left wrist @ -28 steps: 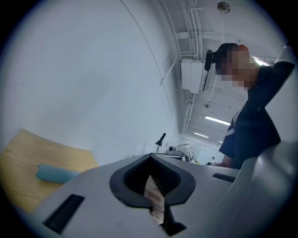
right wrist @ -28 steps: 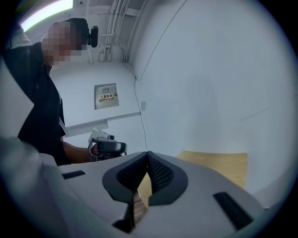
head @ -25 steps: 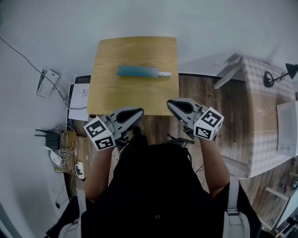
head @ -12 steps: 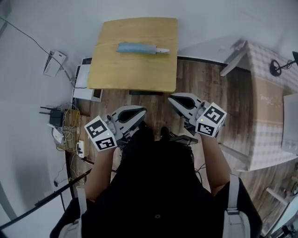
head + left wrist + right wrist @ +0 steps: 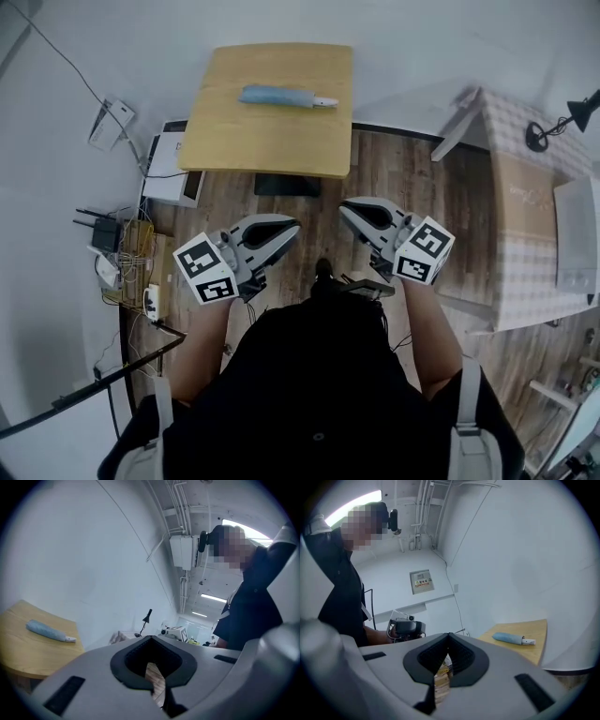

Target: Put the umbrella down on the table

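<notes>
The umbrella (image 5: 286, 97) is folded and lies flat on the far half of the wooden table (image 5: 267, 141), resting on the tabletop and touching neither tool, so the task looks already done. It is ahead of both grippers and well apart from them, with a stretch of wooden floor (image 5: 309, 192) between the table's near edge and the jaw tips. Its long axis runs across the table, roughly parallel to the near edge, with the blue sleeve to the left and the white handle end to the right, so both grippers point across its length, not along it. The left gripper (image 5: 291, 228) sits almost in line with the blue middle of the umbrella, and the right gripper (image 5: 349, 210) lines up nearer the white end; neither is clearly closer. Both are held close to the person's body, level and angled slightly inward toward each other. The jaws of each are closed together with nothing between the pads, and only floor shows through the small gap behind them. By count there is one umbrella, one wooden table under it, and two grippers, both empty. A second table with a checked cloth (image 5: 525, 216) stands off to the right, with one black desk lamp (image 5: 553, 131) on it.
</notes>
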The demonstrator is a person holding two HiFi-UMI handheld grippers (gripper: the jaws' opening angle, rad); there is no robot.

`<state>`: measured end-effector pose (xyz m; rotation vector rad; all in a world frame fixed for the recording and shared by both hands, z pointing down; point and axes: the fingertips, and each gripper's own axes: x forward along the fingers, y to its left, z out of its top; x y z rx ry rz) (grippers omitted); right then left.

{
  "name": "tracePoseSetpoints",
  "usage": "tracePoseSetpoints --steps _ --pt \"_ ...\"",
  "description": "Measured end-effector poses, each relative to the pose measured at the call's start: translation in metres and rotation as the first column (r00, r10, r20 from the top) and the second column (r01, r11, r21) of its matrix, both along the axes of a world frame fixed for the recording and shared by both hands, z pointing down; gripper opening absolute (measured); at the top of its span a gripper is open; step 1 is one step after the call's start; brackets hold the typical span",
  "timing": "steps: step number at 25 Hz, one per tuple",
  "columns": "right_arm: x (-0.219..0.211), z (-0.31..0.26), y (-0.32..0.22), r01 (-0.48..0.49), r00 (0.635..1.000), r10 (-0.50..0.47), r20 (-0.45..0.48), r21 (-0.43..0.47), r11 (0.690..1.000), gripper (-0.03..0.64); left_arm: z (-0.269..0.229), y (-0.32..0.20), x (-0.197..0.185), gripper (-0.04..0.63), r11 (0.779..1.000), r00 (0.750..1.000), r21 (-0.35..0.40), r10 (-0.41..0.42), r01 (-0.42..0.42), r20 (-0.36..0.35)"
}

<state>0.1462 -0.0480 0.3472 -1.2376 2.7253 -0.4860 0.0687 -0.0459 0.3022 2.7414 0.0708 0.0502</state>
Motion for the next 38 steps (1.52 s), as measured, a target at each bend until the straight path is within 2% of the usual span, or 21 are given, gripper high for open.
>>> tracePoseSetpoints --steps 6,11,17,22,28,32,38 --pt "-0.051 -0.010 0.046 0.007 1.000 -0.007 -0.001 -0.005 1.000 0.018 0.001 0.048 -0.063 0.012 0.999 0.999 -0.019 -0.040 0.040 -0.032" --pt "-0.103 0.000 0.096 0.031 0.999 -0.031 -0.011 -0.036 0.999 0.018 0.017 0.100 -0.119 0.012 0.995 0.997 -0.063 -0.073 0.071 -0.037" --pt "-0.129 0.011 0.145 0.020 1.000 -0.019 0.023 -0.068 0.997 0.018 0.027 0.144 -0.147 0.012 0.994 0.996 -0.078 -0.075 0.072 -0.041" --pt "-0.135 0.007 0.163 0.045 0.999 -0.045 -0.010 -0.056 0.997 0.018 0.019 0.161 -0.149 0.012 0.995 0.995 -0.056 -0.091 0.088 -0.048" --pt "-0.125 -0.003 0.177 0.064 0.998 -0.064 0.006 -0.022 0.998 0.018 0.014 0.180 -0.137 0.012 0.994 0.995 -0.037 -0.100 0.099 -0.030" --pt "-0.107 -0.006 0.206 0.072 0.997 -0.073 -0.027 -0.011 0.997 0.018 0.017 0.209 -0.108 0.012 0.997 0.998 -0.045 -0.066 0.066 -0.017" --pt "-0.043 -0.001 0.263 0.026 1.000 -0.026 0.017 -0.038 0.999 0.018 0.016 0.263 -0.045 0.012 0.998 1.000 -0.052 -0.019 0.018 -0.014"
